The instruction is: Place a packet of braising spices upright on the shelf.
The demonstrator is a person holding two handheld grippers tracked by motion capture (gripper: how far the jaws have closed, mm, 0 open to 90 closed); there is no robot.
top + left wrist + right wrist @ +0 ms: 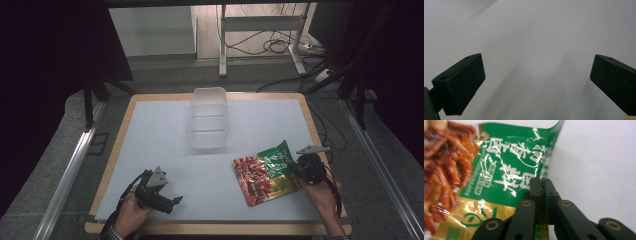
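Right tongs (pixel 541 181) clamped on right edge of glossy green-and-red foil snack packet (pixel 264 171), at 4 o'clock on white bench (pixel 150 135); edge grip probably for lifting. Left tongs (pixel 176 201) apart, empty, at 7 o'clock. Clear plastic tub (pixel 209 117) at 12 o'clock, likely destination.

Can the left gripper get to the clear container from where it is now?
Probably yes. The left gripper is open and holds nothing, and the white table surface between it and the clear container looks bare. The snack bag, pinched by the right gripper, lies off to the side.
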